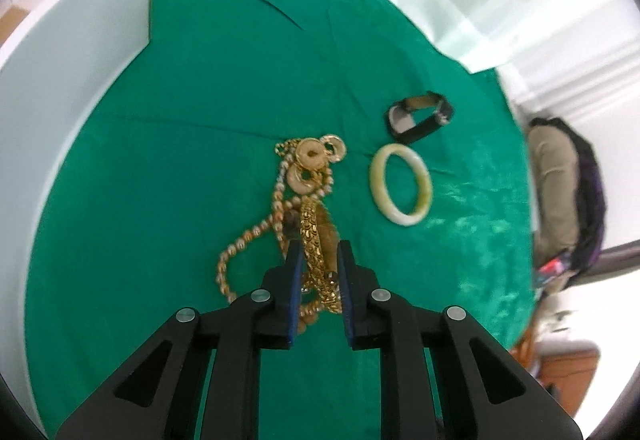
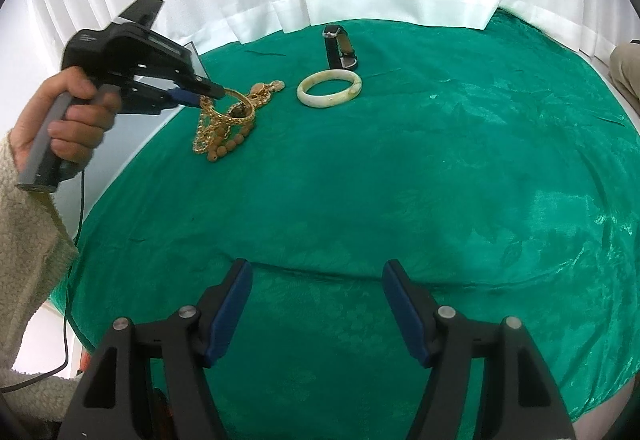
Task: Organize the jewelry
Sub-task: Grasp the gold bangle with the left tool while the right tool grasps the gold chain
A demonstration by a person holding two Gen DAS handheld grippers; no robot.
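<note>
The right gripper (image 2: pixel 316 300) idles wide open and empty at lower centre. At upper left, the left gripper (image 2: pixel 218 92) pinches the gold bangle (image 2: pixel 240 107) in the tangled pile (image 1: pixel 296 199); lifting it free seems next, toward the jade bangle (image 2: pixel 329 87) beyond.

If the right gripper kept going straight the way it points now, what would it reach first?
Probably only the green cloth: the right gripper is open with bare cloth ahead. The bangle and watch lie far beyond; depth is unclear.
</note>
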